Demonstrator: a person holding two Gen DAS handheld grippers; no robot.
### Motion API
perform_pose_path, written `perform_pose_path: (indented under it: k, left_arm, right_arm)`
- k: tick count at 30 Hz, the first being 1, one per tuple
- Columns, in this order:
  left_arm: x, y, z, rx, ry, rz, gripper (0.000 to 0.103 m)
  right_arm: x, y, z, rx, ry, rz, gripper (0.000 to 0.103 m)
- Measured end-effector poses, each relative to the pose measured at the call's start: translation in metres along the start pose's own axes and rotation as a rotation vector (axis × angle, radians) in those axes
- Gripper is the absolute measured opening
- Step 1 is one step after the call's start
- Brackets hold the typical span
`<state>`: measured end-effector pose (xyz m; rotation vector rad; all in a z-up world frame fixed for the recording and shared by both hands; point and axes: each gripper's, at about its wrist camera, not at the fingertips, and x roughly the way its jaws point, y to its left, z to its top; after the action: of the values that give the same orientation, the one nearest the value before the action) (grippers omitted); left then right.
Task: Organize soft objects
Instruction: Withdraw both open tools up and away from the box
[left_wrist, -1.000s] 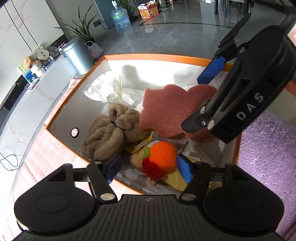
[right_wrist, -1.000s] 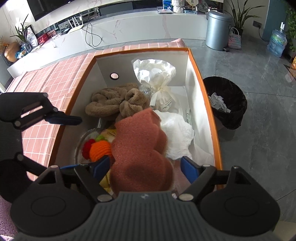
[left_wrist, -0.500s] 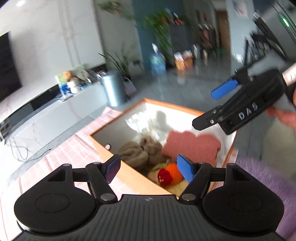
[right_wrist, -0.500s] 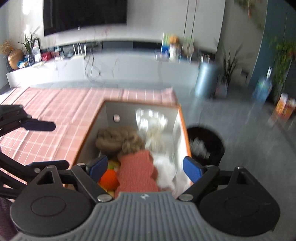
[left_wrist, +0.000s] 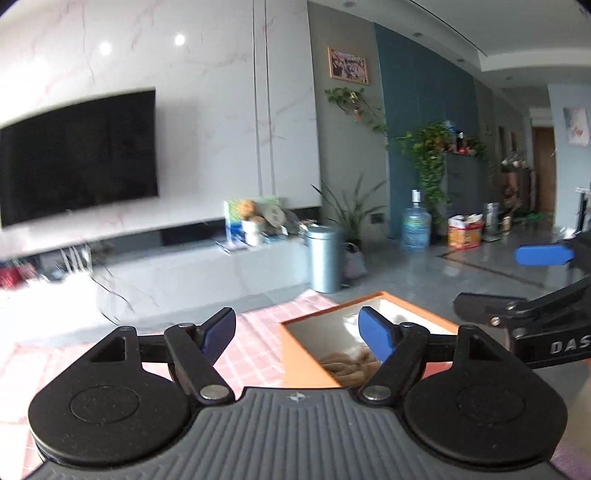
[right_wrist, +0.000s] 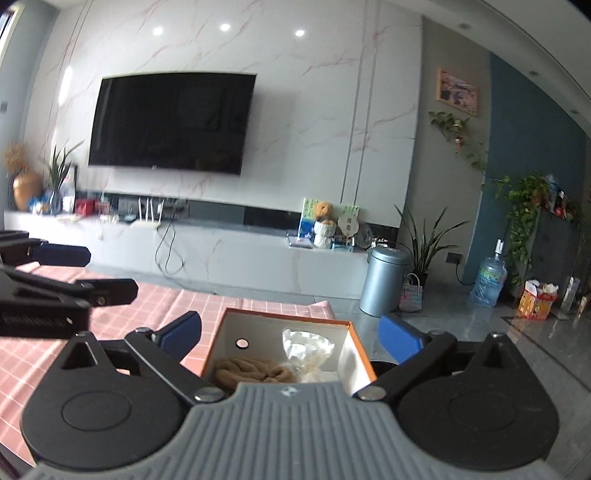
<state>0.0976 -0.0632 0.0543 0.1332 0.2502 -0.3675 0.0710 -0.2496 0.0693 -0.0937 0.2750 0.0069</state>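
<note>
Right wrist: box (right_wrist: 357, 354) on pink-checked counter (right_wrist: 44, 354), brown towel (right_wrist: 251, 373) and white bag (right_wrist: 306, 347) inside. Both grippers, left (left_wrist: 297, 332) and right (right_wrist: 290, 334), opening, jaws empty. Risk: clipping box rim on re-entry, judging by closeness. Beyond: TV (right_wrist: 170, 122), bin (right_wrist: 384, 280).

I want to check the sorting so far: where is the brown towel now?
The brown towel lies in the orange-rimmed box, low in the middle of the right wrist view, on the box's left side beside the white bag.
</note>
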Motion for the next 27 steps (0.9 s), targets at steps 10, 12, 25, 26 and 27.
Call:
perform_pose_path:
  k: [10,12,25,26,27]
  left_arm:
    - [-0.013,-0.013,-0.038,-0.021,-0.008,0.137,0.094]
    - [-0.014,-0.015,-0.044,-0.036,0.005,0.142,0.094]
    - [-0.004,-0.007,-0.072,-0.096,0.14,0.153,0.096]
    - [-0.004,-0.007,-0.075,-0.105,0.151,0.151,0.096]
    - [-0.004,-0.008,-0.08,-0.113,0.162,0.149,0.096]
  right_arm:
    - [-0.018,0.021,-0.049,0.076,0.019,-0.059,0.1]
    - [-0.019,0.026,-0.06,0.065,0.025,-0.061,0.1]
    - [-0.009,0.033,-0.102,0.049,0.057,-0.149,0.1]
    - [-0.008,0.033,-0.103,0.051,0.061,-0.149,0.1]
    - [-0.007,0.033,-0.104,0.054,0.064,-0.15,0.1]
